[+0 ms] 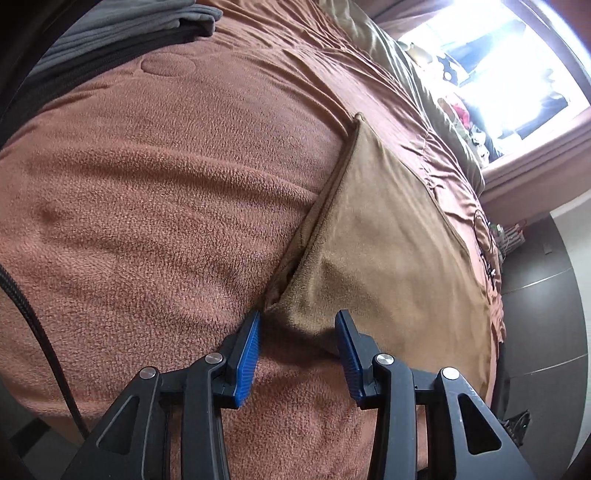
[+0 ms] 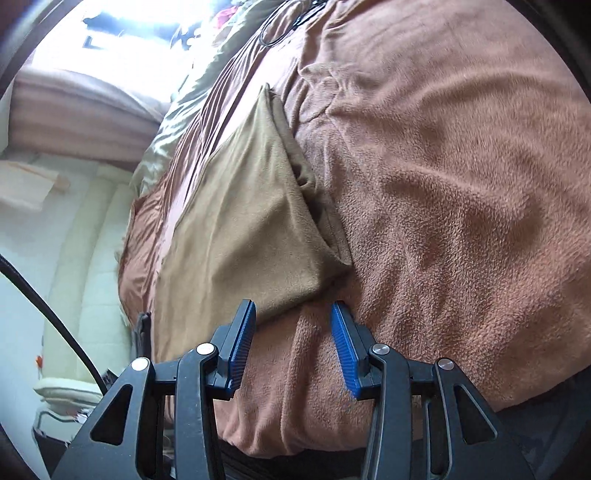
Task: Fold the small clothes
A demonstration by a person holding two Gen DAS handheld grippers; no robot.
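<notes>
A tan fleece cloth (image 1: 384,229) lies folded flat on the brown fleece blanket (image 1: 155,192). My left gripper (image 1: 298,317) is open, its blue pads on either side of the cloth's near corner, low over the blanket. In the right wrist view the same tan cloth (image 2: 243,221) lies on the blanket (image 2: 461,184). My right gripper (image 2: 292,308) is open, with the cloth's near edge just ahead of its left finger. Neither gripper holds anything.
Grey folded clothes (image 1: 122,26) lie at the far left of the bed. A shiny olive cover (image 1: 417,85) runs along the bed's far side under a bright window (image 1: 491,62). The bed's edge drops to a dark floor (image 1: 543,314). A black cable (image 2: 48,314) hangs left.
</notes>
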